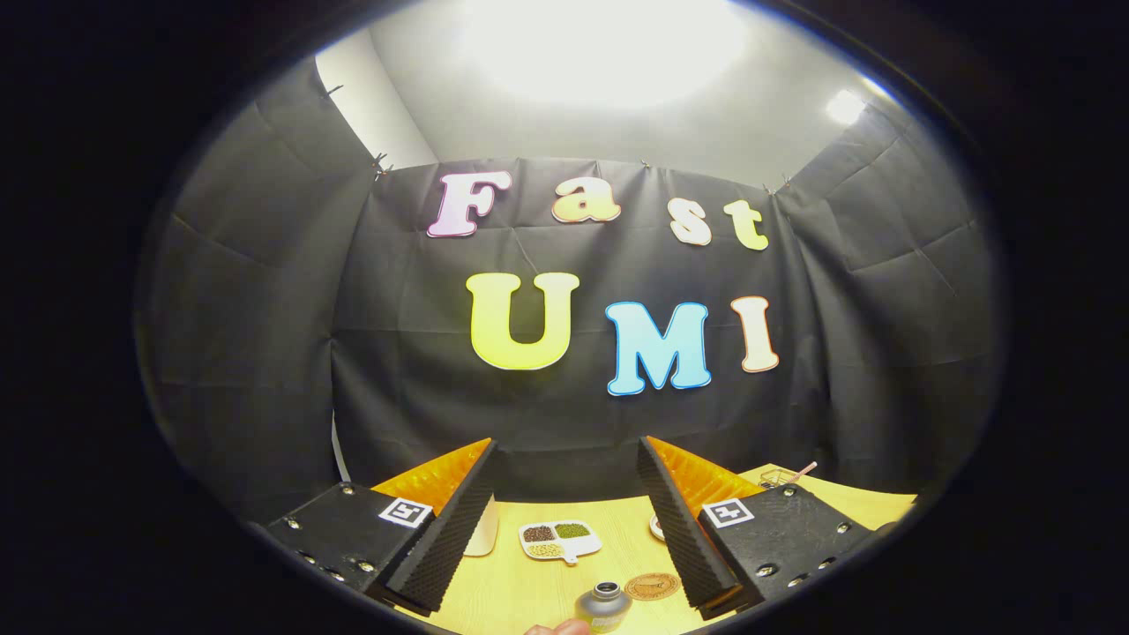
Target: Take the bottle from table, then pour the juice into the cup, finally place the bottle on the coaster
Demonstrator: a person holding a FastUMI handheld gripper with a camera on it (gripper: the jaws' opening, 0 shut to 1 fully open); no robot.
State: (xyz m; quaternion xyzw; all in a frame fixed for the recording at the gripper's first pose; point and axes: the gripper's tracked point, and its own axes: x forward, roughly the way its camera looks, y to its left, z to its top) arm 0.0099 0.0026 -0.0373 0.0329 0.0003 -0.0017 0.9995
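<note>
Gripper (564,520) jaws stand wide apart, holding nothing. The bottle (604,605) stands upright on the desk (512,582), low between the jaws, just beside the coaster (652,586). It looks rigid, smooth, probably slippery: grip mid-body, below the neck.

I am finding nothing readable: my gripper (566,441), fingers spread wide, is carrying square black-and-white marker tags (405,511), and the round brown cork coaster (652,586) between its fingers is showing an illegible print.
</note>
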